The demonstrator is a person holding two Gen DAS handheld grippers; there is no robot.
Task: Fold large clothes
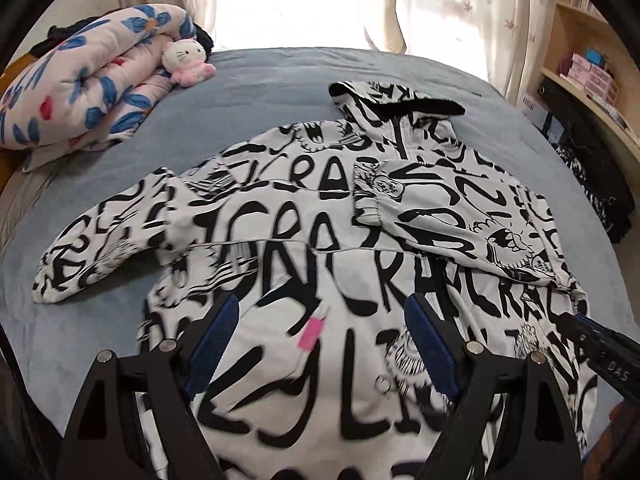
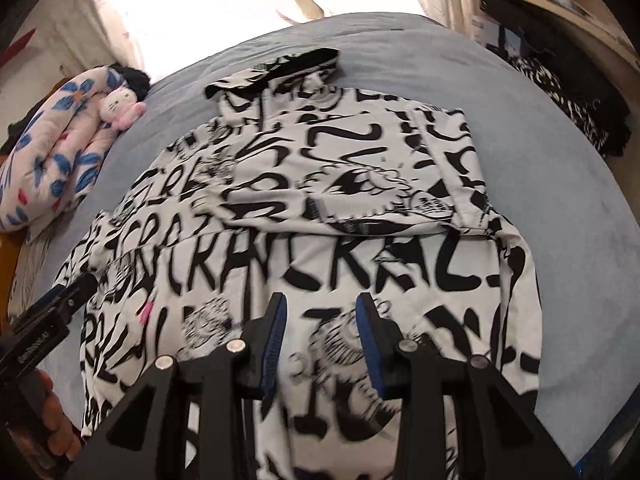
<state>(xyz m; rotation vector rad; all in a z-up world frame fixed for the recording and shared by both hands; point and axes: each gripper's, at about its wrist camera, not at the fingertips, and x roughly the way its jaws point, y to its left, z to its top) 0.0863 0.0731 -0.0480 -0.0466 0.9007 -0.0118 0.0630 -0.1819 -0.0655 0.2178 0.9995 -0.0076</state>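
Note:
A large white hoodie with black graffiti lettering (image 1: 320, 248) lies flat on the blue bed (image 1: 248, 96); it also shows in the right wrist view (image 2: 320, 216). Its right sleeve (image 1: 448, 216) is folded across the chest, and its left sleeve (image 1: 100, 240) stretches out to the left. The hood (image 1: 384, 100) points to the far side. A pink tag (image 1: 310, 332) sits on the lower front. My left gripper (image 1: 320, 320) is open and empty above the hoodie's lower body. My right gripper (image 2: 320, 316) is open and empty above the lower front, to the right of the left one.
A rolled floral quilt (image 1: 80, 88) and a white and pink plush cat (image 1: 186, 62) lie at the bed's far left. Curtains (image 1: 440, 8) hang behind the bed. Wooden shelves with boxes (image 1: 584, 68) and dark clothes (image 1: 592, 168) stand at the right.

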